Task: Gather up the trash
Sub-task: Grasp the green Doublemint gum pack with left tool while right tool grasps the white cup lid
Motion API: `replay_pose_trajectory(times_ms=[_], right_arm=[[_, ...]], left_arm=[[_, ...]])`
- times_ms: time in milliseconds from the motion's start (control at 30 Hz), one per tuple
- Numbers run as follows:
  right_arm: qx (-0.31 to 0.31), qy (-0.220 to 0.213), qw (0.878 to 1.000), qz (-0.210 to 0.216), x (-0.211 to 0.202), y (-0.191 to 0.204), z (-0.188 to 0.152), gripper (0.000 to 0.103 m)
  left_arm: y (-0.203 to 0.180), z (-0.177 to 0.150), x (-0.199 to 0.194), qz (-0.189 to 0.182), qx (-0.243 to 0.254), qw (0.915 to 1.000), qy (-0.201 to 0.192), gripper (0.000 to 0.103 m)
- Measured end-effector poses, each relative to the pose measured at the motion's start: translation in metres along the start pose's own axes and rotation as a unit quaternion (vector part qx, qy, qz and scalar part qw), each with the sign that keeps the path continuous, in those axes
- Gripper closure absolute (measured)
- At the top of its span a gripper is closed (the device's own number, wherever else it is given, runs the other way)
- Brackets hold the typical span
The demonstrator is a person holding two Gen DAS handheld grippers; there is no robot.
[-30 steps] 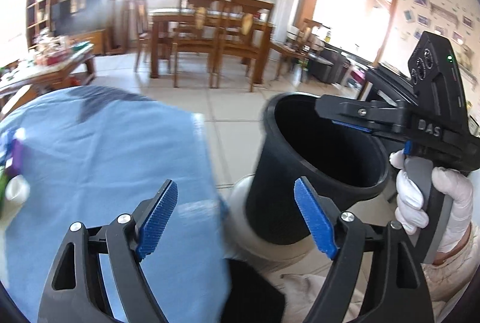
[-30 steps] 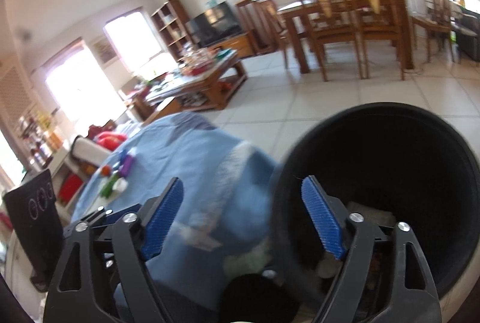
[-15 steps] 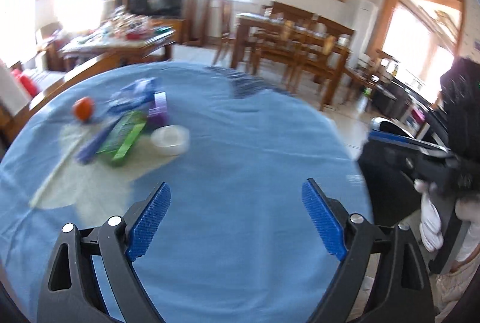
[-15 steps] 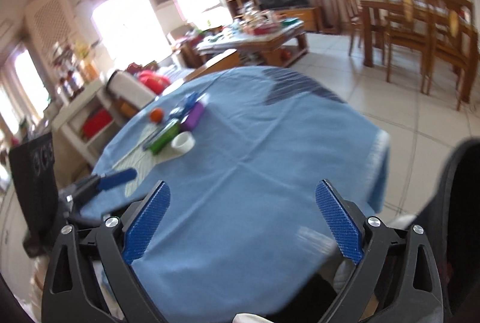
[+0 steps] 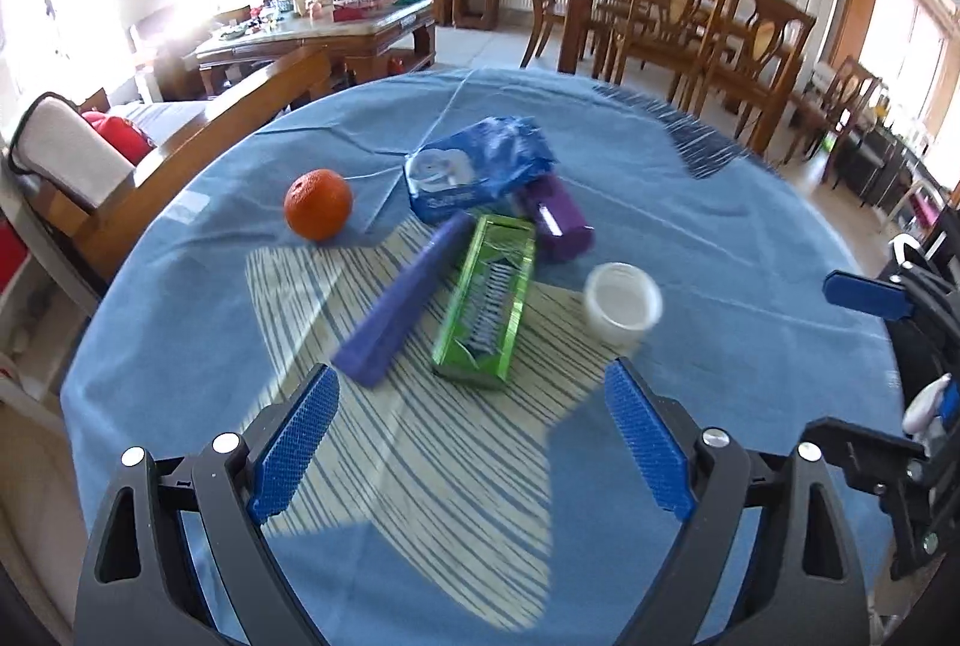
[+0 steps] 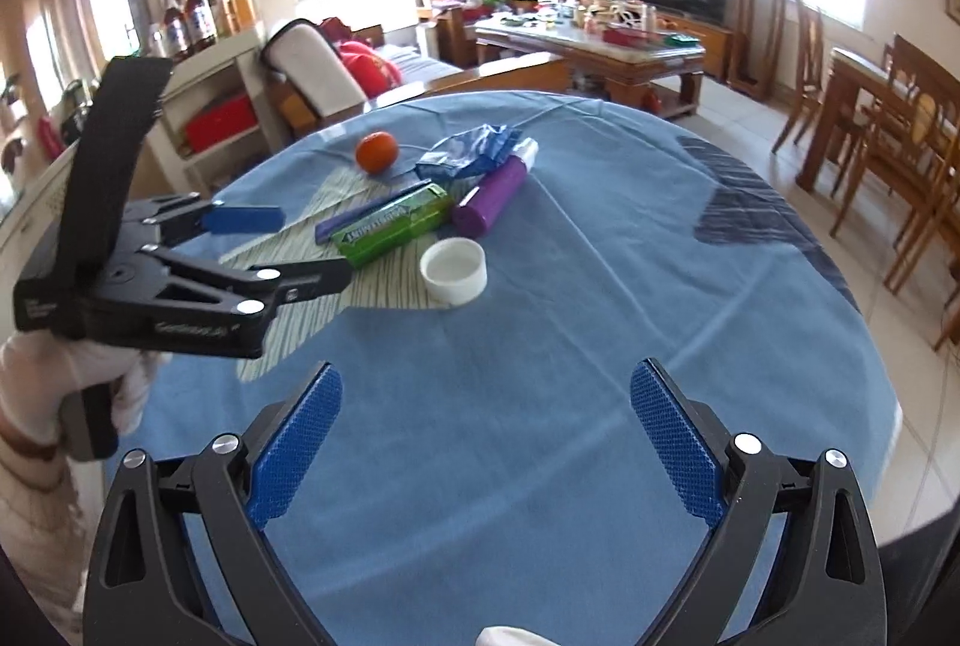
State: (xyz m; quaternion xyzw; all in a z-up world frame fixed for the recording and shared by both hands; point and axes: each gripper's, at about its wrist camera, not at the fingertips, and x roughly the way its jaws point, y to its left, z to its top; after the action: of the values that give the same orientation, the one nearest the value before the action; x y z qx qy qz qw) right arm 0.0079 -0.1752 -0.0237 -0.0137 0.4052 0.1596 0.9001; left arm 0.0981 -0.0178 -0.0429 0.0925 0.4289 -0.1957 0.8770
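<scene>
On a round table under a blue cloth [image 5: 720, 238] lie an orange [image 5: 318, 203], a crumpled blue wrapper [image 5: 474, 166], a purple bottle [image 5: 555, 217], a green gum pack [image 5: 489, 298], a long violet box [image 5: 408, 292] and a white cup [image 5: 621, 304]. My left gripper [image 5: 472, 373] hovers open just short of the gum pack, holding nothing. My right gripper [image 6: 486, 371] hangs over bare cloth before the white cup [image 6: 454, 269]; its jaws are closing slightly, still wide, with nothing between them. The left gripper [image 6: 312, 247] also shows in the right wrist view, beside the gum pack [image 6: 393, 223].
A wooden-framed sofa [image 5: 180, 147] lies past the table's left edge, with a cluttered coffee table [image 5: 336, 27] behind it. Dining chairs [image 5: 720, 21] stand at the back right. A dark bin rim [image 6: 924, 556] shows at the lower right. A gloved hand [image 6: 72, 370] holds the left gripper.
Both views have swung away from the black bin to the table. The bin has left the left wrist view, and the items on the cloth now lie close ahead of both grippers.
</scene>
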Motion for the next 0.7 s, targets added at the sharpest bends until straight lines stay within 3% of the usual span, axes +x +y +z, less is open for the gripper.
replay_pose_trajectory(times_ms=[133, 300, 500, 700], right_arm=[[-0.005, 0.01, 1.0, 0.003, 0.013, -0.007, 0.007, 0.013], [-0.011, 0.018, 1.0, 0.008, 0.026, -0.013, 0.013, 0.014], [-0.02, 0.028, 0.999, 0.011, 0.039, -0.014, 0.021, 0.021], [-0.036, 0.04, 0.998, 0.013, 0.055, -0.008, 0.033, 0.021]], left_arm=[[-0.004, 0.008, 0.019, -0.008, 0.024, 0.9993, 0.028, 0.034], [0.001, 0.014, 0.028, -0.014, 0.032, 0.999, 0.028, 0.037], [0.003, 0.015, 0.026, -0.024, 0.048, 0.9983, 0.021, 0.07], [0.011, 0.008, 0.019, -0.044, 0.05, 0.9976, 0.016, 0.072]])
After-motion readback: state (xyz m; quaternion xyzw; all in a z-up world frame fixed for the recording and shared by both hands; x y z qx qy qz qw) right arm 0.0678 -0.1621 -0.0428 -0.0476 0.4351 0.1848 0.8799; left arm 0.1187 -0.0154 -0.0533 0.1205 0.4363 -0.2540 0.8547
